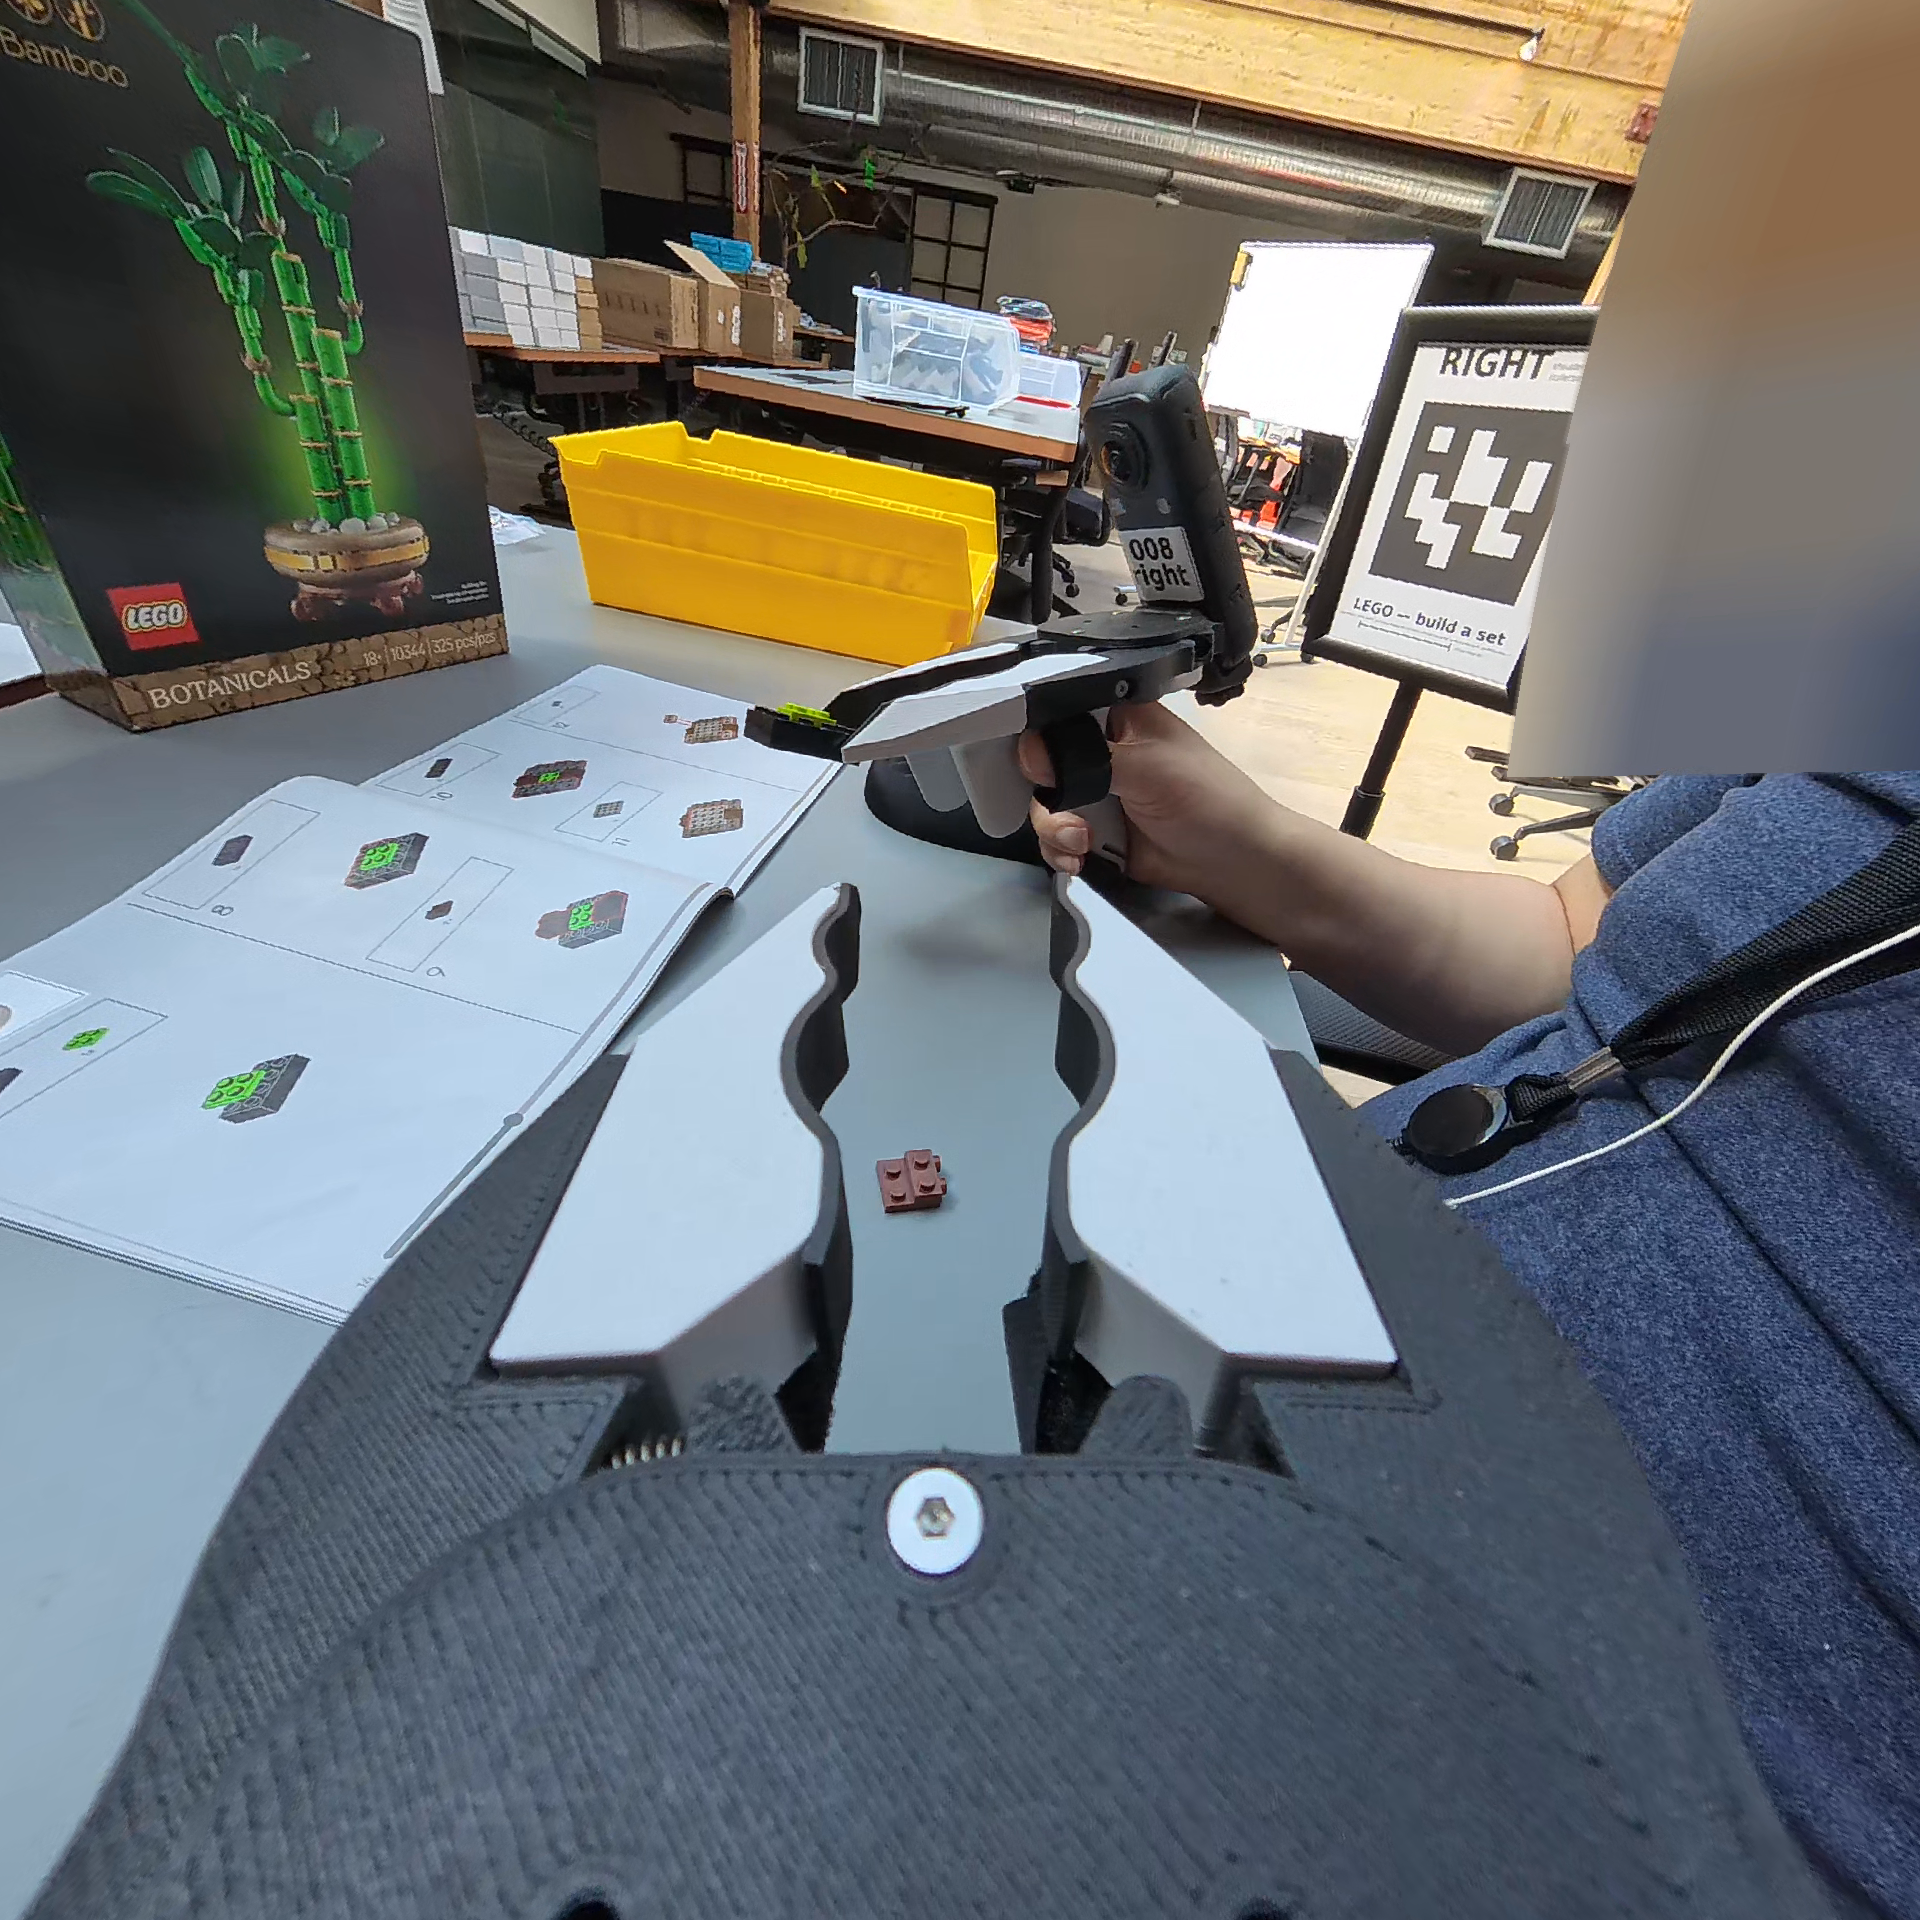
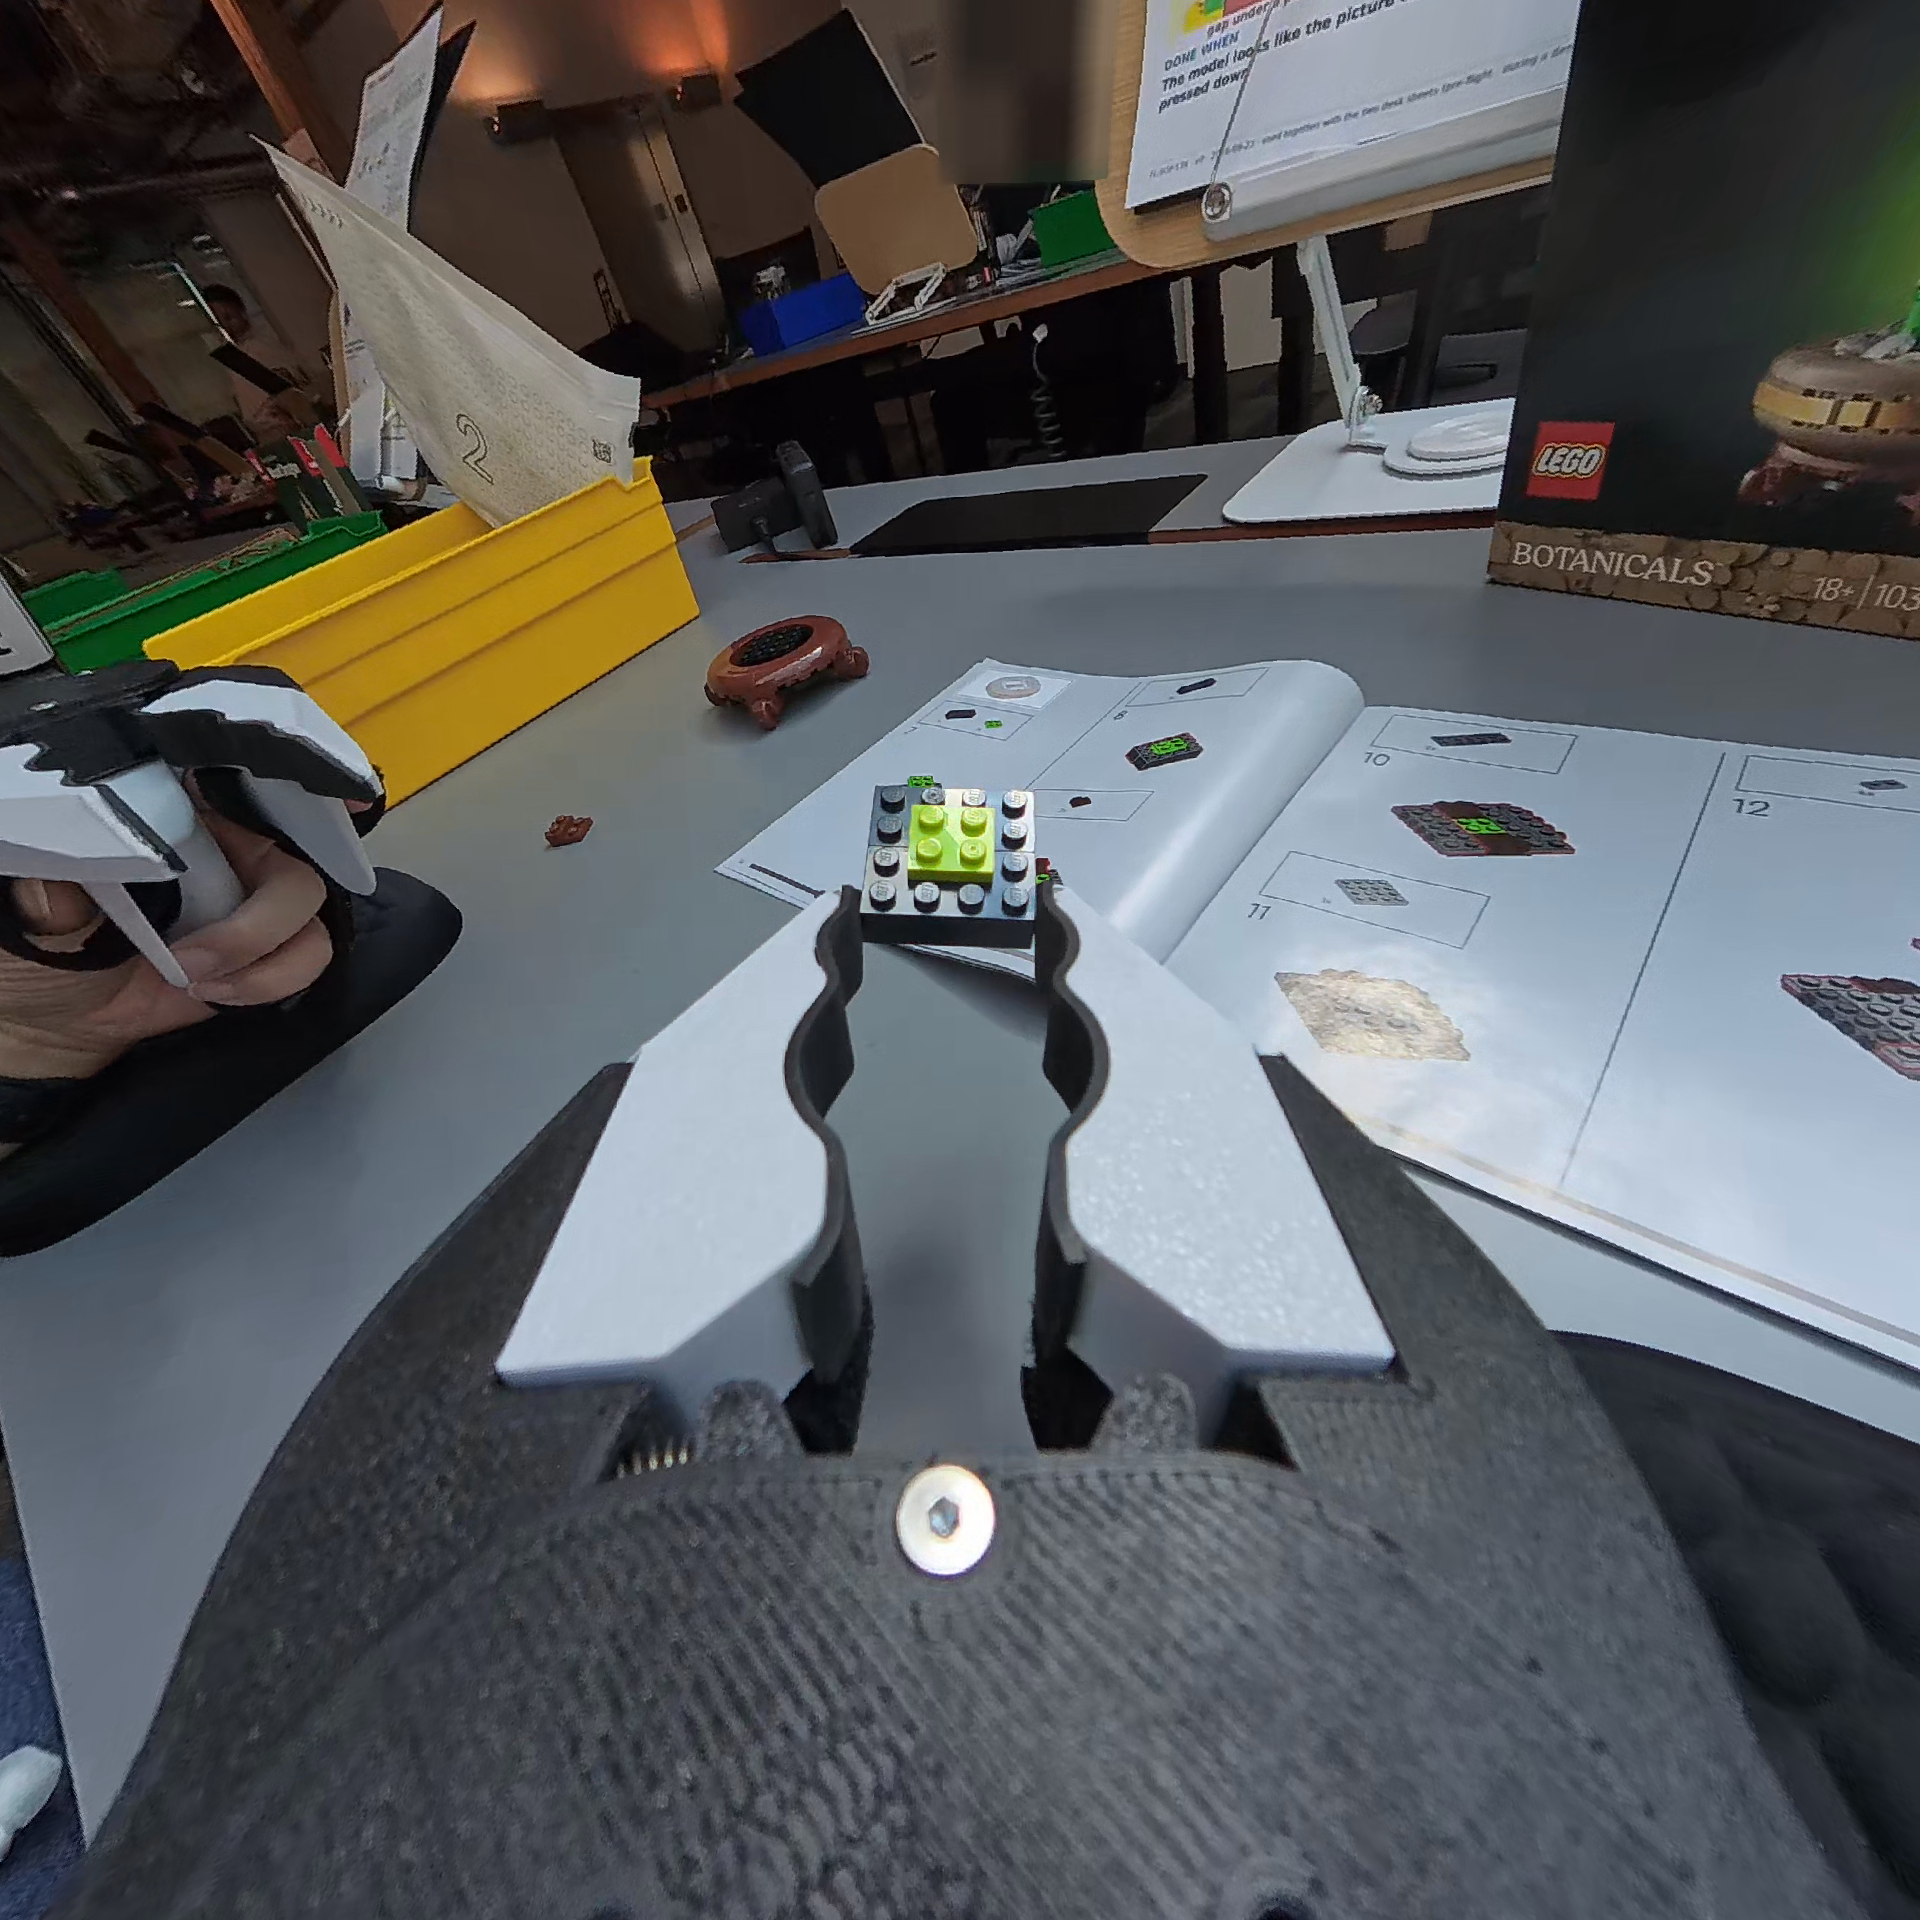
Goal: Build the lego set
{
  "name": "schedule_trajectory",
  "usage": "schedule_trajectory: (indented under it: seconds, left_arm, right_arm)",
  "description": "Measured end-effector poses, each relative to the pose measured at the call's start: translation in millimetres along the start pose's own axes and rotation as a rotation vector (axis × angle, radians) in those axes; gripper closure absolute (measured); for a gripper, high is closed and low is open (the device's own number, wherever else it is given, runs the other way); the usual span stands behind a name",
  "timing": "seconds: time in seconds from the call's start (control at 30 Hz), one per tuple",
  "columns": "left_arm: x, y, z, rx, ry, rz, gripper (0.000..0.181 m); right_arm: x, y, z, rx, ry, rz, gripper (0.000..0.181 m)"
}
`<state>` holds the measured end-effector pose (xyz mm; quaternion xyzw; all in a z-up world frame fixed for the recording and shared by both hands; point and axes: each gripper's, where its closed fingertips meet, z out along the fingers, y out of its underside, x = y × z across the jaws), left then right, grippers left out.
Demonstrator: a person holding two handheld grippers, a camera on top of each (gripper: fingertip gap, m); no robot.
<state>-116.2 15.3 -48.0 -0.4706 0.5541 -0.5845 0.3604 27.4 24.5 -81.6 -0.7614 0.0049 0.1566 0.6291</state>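
My grey desk [image 1: 135,1371] carries an open instruction booklet [image 1: 343,997], a yellow bin [image 1: 774,540] and the tall set box [image 1: 239,353] standing upright. A small brown brick [image 1: 912,1182] lies near my edge, and a round brown stand [image 2: 784,665] sits near the bin.

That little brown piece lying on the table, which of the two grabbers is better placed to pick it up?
Probably the left. The left gripper is open and empty, with the brown piece on the table between its fingers. The right gripper already holds the black and green assembly.
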Motion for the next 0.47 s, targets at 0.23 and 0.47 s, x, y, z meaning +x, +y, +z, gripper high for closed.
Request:
schedule_trajectory:
  seconds: [0.23,0.47]
  left_arm:
    - [0.7,4.5,1.8,-0.025,-0.003,0.01,0.147]
    - [1.8,6.3,2.6,-0.035,0.003,0.013,0.149]
  right_arm:
    - [2.4,-0.3,-0.1,0.002,-0.002,0.028,0.149]
    - [1.1,2.4,1.3,-0.014,-0.01,0.022,0.149]
